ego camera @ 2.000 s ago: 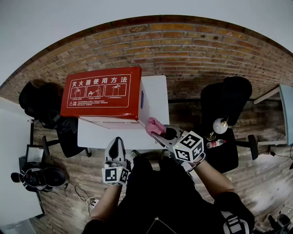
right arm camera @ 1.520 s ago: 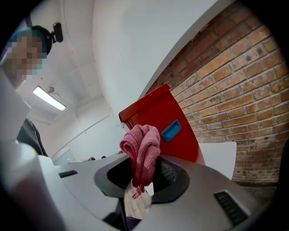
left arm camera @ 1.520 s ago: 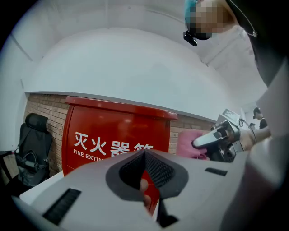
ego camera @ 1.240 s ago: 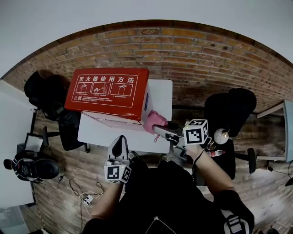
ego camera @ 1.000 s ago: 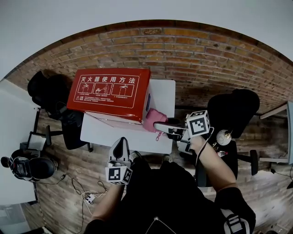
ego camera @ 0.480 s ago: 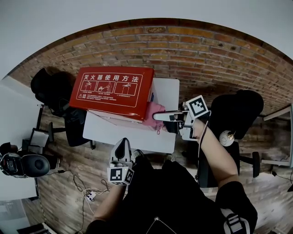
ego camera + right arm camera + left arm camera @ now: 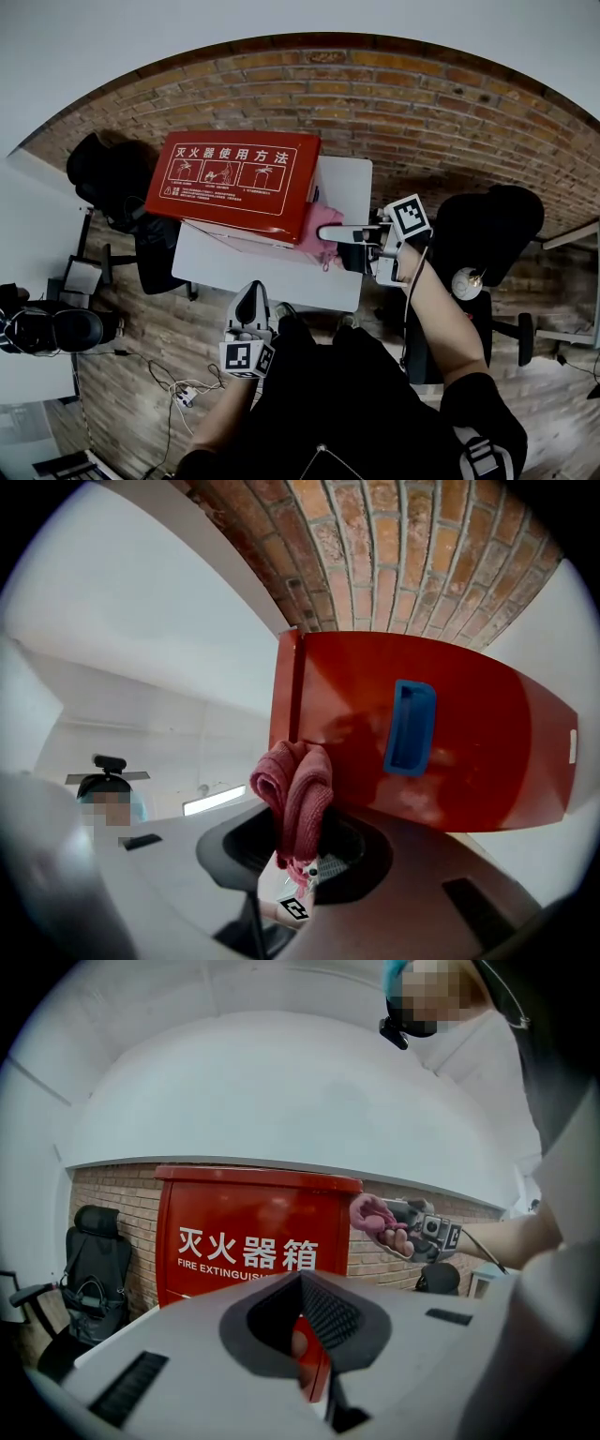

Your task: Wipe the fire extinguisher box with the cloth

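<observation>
The red fire extinguisher box (image 7: pixel 234 183) stands on a white table (image 7: pixel 272 277), with white lettering on its top and front (image 7: pixel 258 1232). My right gripper (image 7: pixel 325 232) is shut on a bunched pink cloth (image 7: pixel 319 223) and holds it against the box's right side. In the right gripper view the cloth (image 7: pixel 295 799) sits just below that red side, near a blue recessed handle (image 7: pixel 411 726). My left gripper (image 7: pixel 249 292) hangs shut in front of the table's near edge, apart from the box and holding nothing. From the left gripper view (image 7: pixel 302 1283) the cloth (image 7: pixel 370 1213) shows at the box's upper right corner.
A black office chair (image 7: pixel 112 183) stands left of the table, another (image 7: pixel 487 220) to its right. A white desk (image 7: pixel 28 234) lies at the far left. Cables (image 7: pixel 183 394) trail on the brick floor near my feet.
My right gripper has carried the cloth from the box's near right corner up along its right side and turned level. The left gripper has stayed in place.
</observation>
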Tool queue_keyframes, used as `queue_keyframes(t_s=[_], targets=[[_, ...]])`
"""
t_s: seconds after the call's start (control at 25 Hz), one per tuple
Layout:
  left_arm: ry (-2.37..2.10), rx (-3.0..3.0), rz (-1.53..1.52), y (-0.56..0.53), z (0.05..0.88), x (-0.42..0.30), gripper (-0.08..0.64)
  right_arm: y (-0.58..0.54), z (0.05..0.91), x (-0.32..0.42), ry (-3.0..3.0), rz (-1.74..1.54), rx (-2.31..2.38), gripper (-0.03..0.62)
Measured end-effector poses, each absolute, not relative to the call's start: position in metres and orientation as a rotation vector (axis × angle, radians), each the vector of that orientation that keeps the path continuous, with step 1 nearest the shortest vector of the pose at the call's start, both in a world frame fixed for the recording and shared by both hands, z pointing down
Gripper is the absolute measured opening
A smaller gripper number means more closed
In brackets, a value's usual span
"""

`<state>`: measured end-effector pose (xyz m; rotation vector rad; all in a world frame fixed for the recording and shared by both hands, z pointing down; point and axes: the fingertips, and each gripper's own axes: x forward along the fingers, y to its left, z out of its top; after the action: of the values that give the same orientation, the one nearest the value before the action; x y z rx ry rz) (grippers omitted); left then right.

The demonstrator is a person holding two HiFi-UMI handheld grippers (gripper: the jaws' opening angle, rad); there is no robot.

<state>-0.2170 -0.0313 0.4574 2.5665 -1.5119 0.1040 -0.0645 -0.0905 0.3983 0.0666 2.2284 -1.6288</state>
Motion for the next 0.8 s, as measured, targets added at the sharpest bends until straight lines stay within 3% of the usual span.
queue_keyframes(t_s=[0.8], targets=[[-1.481, 2.592, 0.119, -0.034, 0.453, -0.209, 0.018, -0.093, 0.438, -0.068, 2.25, -1.71, -0.032, 0.097]])
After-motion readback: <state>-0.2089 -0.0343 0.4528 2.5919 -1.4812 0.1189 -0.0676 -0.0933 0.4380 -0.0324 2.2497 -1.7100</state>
